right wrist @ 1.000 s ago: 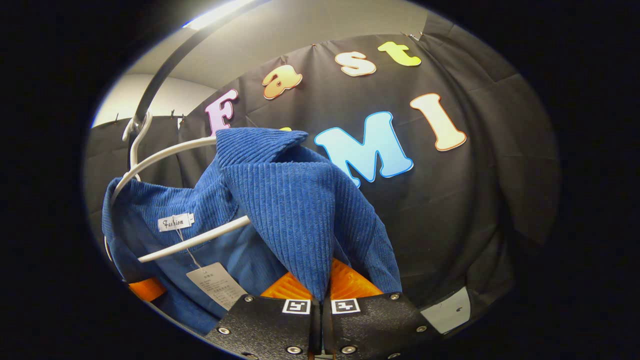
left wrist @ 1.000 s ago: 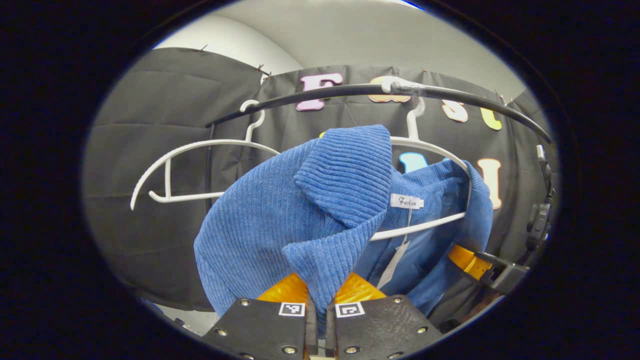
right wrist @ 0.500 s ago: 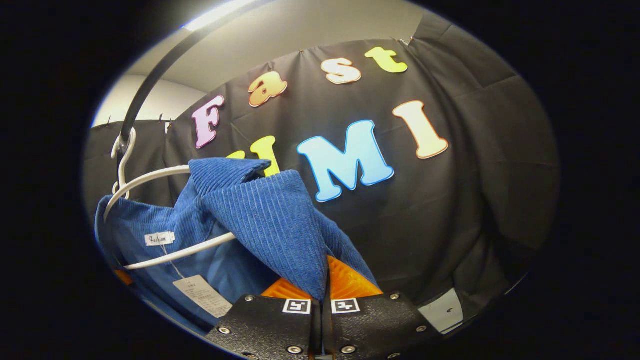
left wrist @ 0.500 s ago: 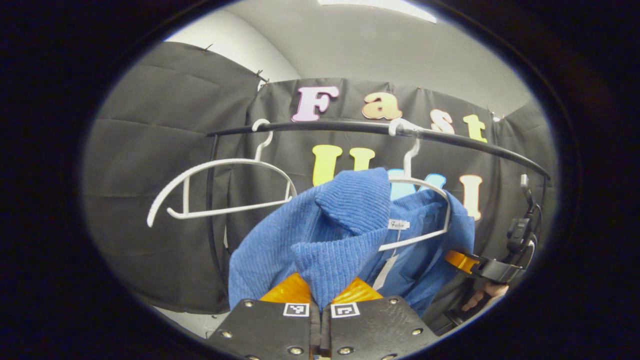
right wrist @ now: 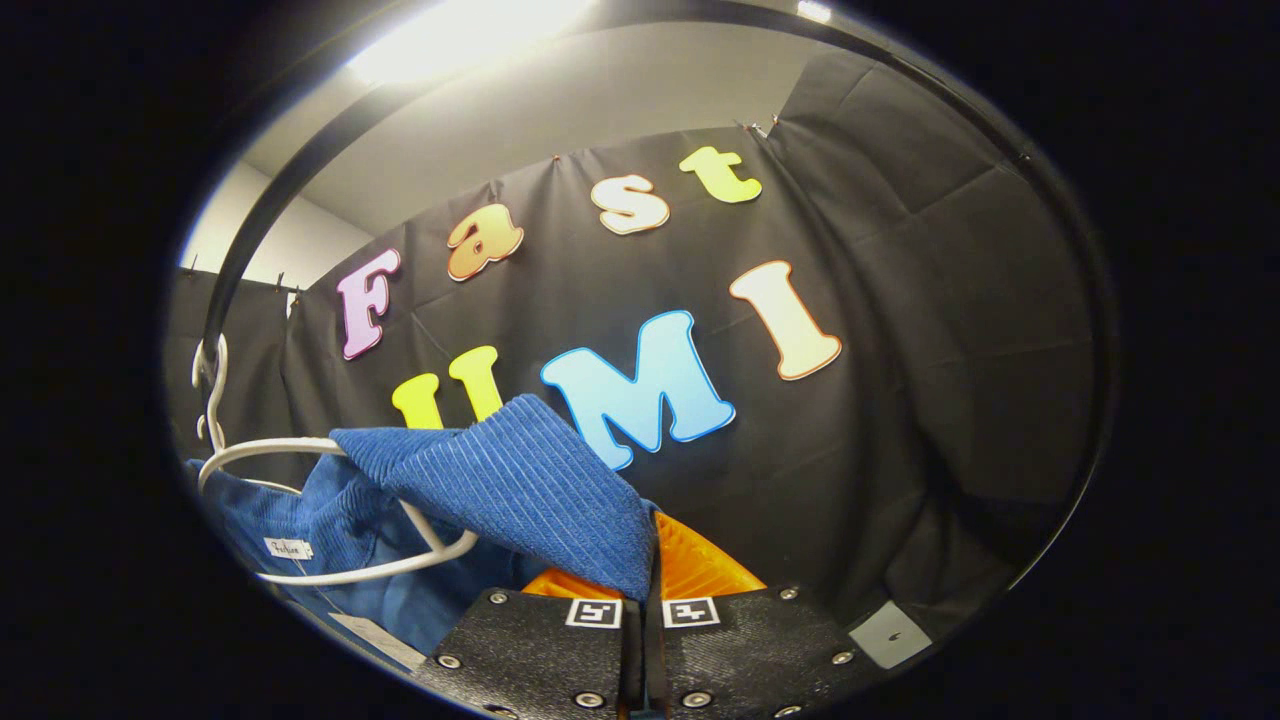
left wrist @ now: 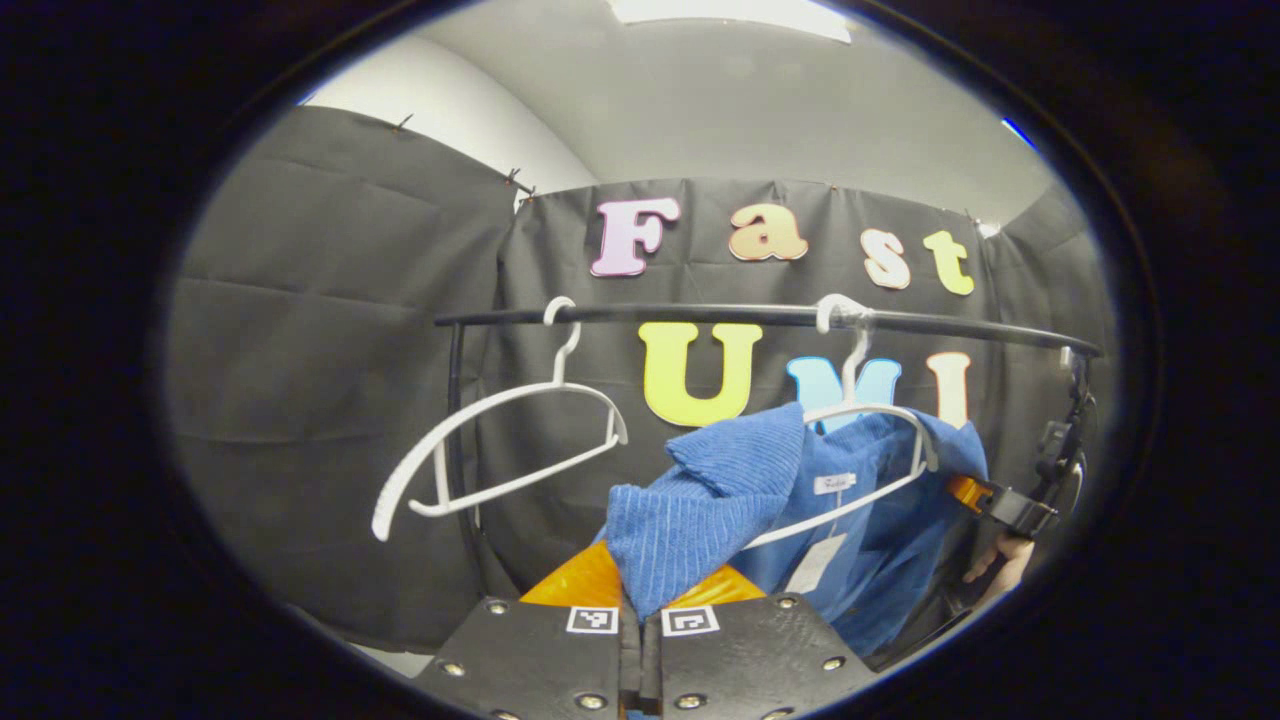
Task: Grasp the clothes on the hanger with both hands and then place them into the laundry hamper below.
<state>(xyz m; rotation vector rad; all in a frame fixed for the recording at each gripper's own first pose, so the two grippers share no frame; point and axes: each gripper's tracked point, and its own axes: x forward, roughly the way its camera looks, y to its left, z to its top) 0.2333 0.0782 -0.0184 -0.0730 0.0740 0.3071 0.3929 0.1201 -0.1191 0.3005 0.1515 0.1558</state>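
Looks like a recording booth, not a real home: black cloth wall [left wrist: 330, 330] pinned up ahead of the left gripper [left wrist: 640, 625], a bare clothes rail [left wrist: 700, 316] and white hangers [left wrist: 500, 450] above it.

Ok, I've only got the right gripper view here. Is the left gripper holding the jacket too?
Observer: Yes, the left gripper is shut on a fold of the blue jacket.
Operator: Anything else hanging up there?
Observer: One bare white hanger, left of the jacket's hanger in the left gripper view.
Operator: How does my gripper look from there?
Observer: The right gripper is at the jacket's far shoulder, with a hand below it.
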